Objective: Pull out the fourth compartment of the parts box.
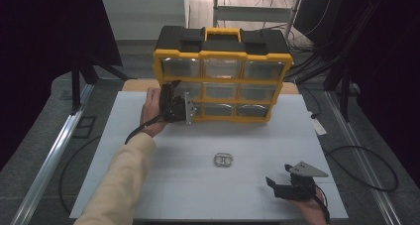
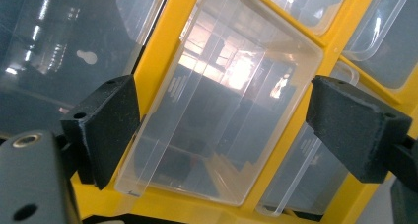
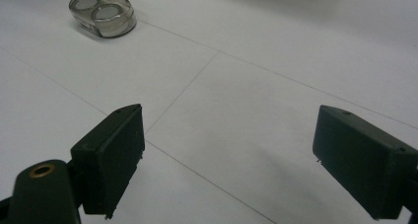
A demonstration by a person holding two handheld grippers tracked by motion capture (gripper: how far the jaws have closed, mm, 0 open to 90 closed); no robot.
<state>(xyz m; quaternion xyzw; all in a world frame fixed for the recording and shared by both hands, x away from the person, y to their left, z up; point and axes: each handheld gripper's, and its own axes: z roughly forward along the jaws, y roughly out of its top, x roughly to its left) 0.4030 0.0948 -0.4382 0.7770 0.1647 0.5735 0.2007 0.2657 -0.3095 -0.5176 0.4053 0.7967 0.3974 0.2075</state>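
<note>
Your left gripper (image 2: 222,135), jaws wide, straddles a clear drawer (image 2: 217,100) of the yellow organizer (image 1: 223,79); your right gripper (image 3: 226,160), jaws wide, holds nothing near the small clear case (image 3: 102,13).

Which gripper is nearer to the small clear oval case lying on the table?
Right. The right gripper sits low on the table, just right of the oval case; the left gripper is farther back at the yellow organizer.
</note>
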